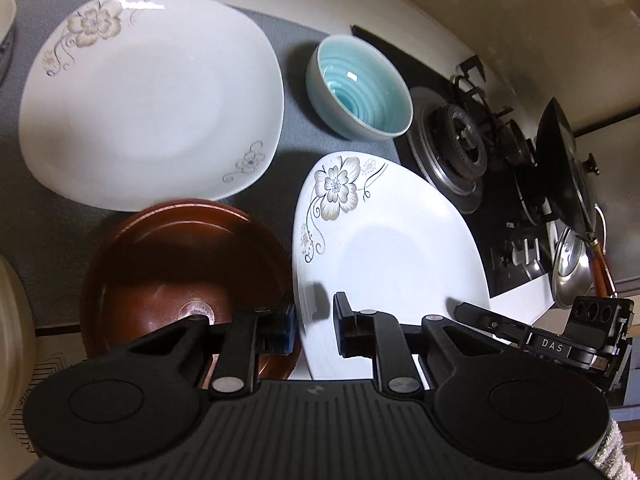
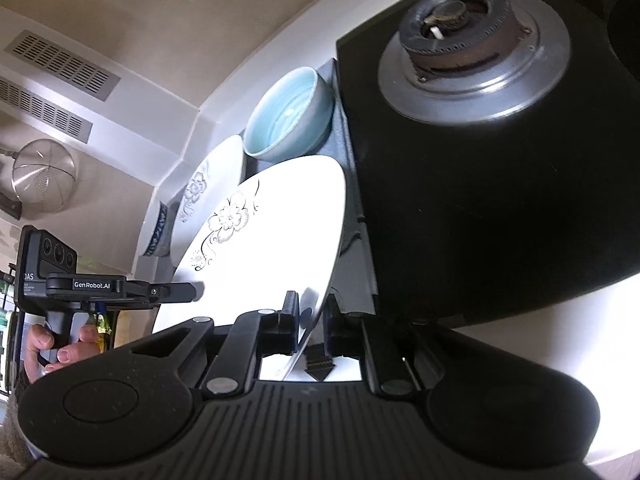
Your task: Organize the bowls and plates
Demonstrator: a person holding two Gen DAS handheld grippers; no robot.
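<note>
A: Plates first, going left to right?

B: Far left on the grey mat [image 1: 36, 216] lies a large white floral plate [image 1: 152, 96], flat. Near it sits a brown bowl [image 1: 180, 280]. Further right, a pale blue bowl [image 1: 360, 88] stands upright at the far side of the mat, just beside the stove burner [image 1: 452, 148].

A: And the second floral plate [image 1: 384, 256]?

B: It is tilted, lifted off the surface, between the brown bowl and the black stove top.

A: What holds it?

B: Both tools. The left hand-held gripper [image 1: 316, 324] has its jaws narrow on the plate's near left edge; one pad sits on top of the rim, the other below. The right hand-held gripper [image 2: 312, 320] pinches the rim on the right side, jaws nearly together with the thin edge between them.

A: Anything at the far right?

B: A dark pan [image 1: 564, 160] and a steel lid [image 1: 572, 276] beyond the burner. In the right wrist view, a hand [image 2: 60, 348] grips the left tool's handle.
</note>
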